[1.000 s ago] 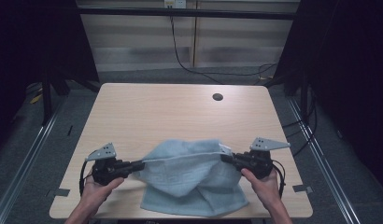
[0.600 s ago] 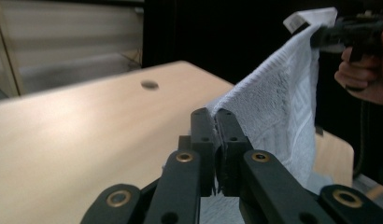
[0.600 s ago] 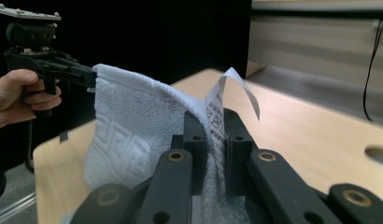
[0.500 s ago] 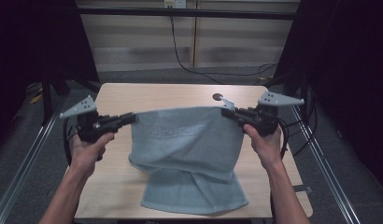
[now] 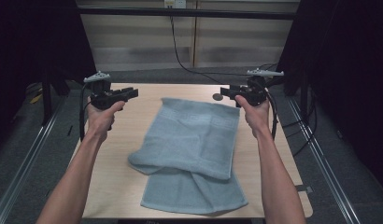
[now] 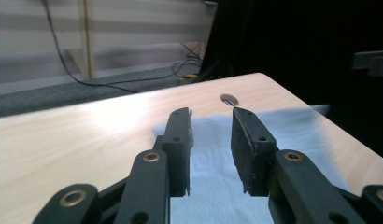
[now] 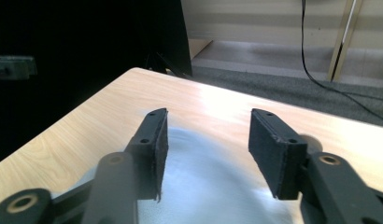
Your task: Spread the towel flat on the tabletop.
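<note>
Towel (image 5: 194, 144) lies flat on desk (image 5: 133, 121), long axis running away from the person, far edge between both grippers. Left gripper (image 5: 129, 92) and right gripper (image 5: 225, 91) have just been opening; jaws spread, nothing between them.

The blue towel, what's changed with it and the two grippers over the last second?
Both grippers carried the blue towel by its edge from the near side toward the far end of the table. The left gripper and right gripper have just been opening, letting it go; it now lies flat, near part folded. The table hole is unchanged.
</note>
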{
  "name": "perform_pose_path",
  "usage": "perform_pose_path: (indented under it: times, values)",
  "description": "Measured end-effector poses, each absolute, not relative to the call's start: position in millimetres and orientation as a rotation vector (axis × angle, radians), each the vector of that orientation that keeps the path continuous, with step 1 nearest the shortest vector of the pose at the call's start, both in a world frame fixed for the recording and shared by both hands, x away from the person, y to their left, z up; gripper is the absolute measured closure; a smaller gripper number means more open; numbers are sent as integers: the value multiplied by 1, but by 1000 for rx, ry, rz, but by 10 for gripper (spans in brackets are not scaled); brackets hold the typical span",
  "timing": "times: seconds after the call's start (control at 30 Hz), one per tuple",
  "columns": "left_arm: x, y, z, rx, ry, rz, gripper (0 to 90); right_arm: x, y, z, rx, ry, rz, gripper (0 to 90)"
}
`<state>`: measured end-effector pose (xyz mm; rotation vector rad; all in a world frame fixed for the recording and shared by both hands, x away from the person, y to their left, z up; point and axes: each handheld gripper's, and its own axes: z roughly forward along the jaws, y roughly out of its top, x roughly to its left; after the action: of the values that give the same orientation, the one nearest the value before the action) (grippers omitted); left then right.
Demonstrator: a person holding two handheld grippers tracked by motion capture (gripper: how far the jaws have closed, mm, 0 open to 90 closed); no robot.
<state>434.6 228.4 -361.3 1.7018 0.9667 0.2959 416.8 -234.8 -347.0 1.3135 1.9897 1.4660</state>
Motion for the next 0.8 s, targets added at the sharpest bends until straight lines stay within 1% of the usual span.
perform_pose_path:
  times: [0.13,0.27,0.3,0.37,0.43,0.47,0.53,0.57,0.6,0.63,0.67,0.7,0.77,0.8]
  values:
    - [421,231,-382,1743,954,257,679,397,-228,-364,1280,2079,1453,492]
    - [395,230,-405,1790,886,206,670,364,-228,-381,1247,2151,1515,503]
    - [388,229,-410,1809,873,193,671,353,-226,-388,1224,2184,1508,516]
    - [373,227,-420,1827,842,173,678,332,-223,-402,1214,2226,1539,570]
    - [351,222,-430,1882,784,134,685,315,-218,-414,1198,2280,1512,594]
    - [341,220,-435,1885,764,85,703,302,-215,-422,1202,2295,1553,620]
    - [322,214,-442,1927,697,49,722,283,-209,-434,1181,2359,1566,635]
    - [311,209,-449,1945,660,11,734,276,-207,-439,1177,2377,1577,634]
    - [305,205,-453,1965,642,6,739,267,-204,-447,1179,2415,1620,623]
    - [298,197,-460,2021,593,-32,739,262,-201,-452,1180,2429,1622,604]
    - [294,193,-465,2050,576,-51,728,253,-196,-463,1168,2467,1519,554]
    - [292,188,-472,2077,571,-73,728,253,-196,-463,1168,2467,1519,554]
    - [291,180,-485,2105,568,-97,709,251,-198,-474,1179,2462,1463,496]
    - [291,178,-488,2104,581,-111,685,252,-201,-476,1186,2436,1422,457]
